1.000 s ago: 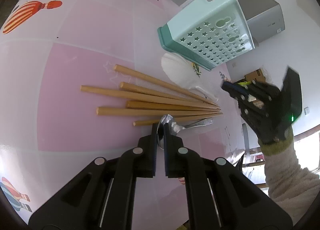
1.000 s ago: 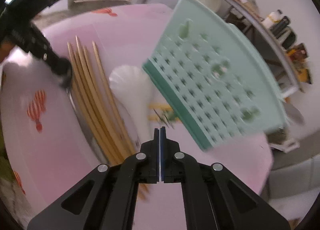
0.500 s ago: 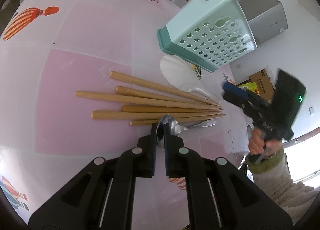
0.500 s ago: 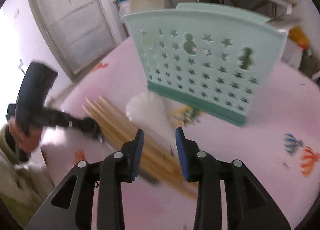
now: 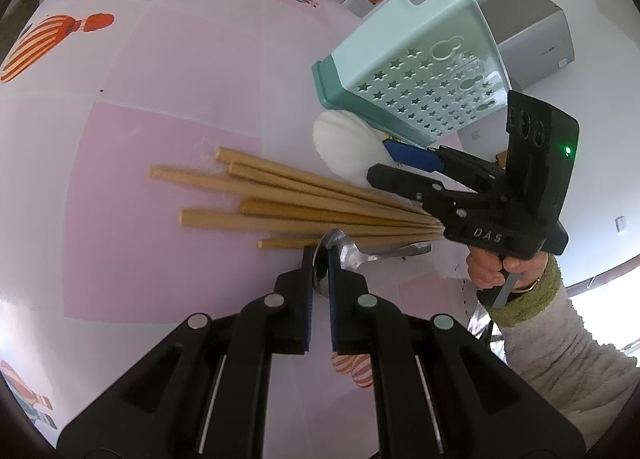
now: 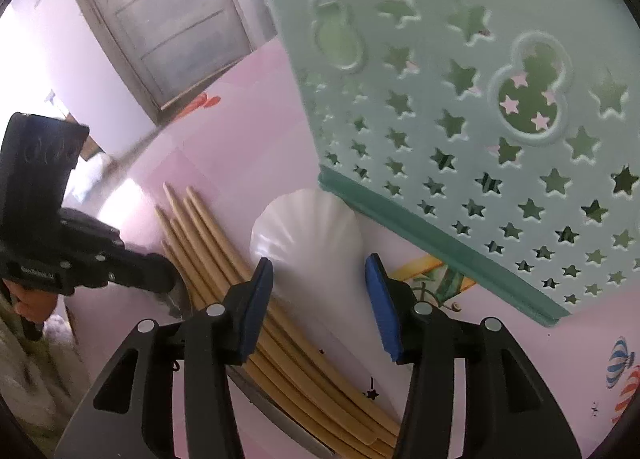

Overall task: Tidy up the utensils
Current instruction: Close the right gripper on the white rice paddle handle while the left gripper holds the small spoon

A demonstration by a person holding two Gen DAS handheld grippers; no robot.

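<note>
The metal spoon (image 5: 344, 255) is pinched at its bowl by the left gripper (image 5: 321, 259). The right gripper (image 6: 320, 299), its jaws just opened, is spread around the white spoon (image 6: 316, 243).

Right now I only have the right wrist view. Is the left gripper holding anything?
Observer: Yes. The left gripper is shut on the bowl of a metal spoon.
Operator: Where does its handle go?
Observer: It lies on the table alongside the nearest of the chopsticks.
Operator: How many chopsticks in total?
Observer: Six, fanned out with their thin ends together.
</note>
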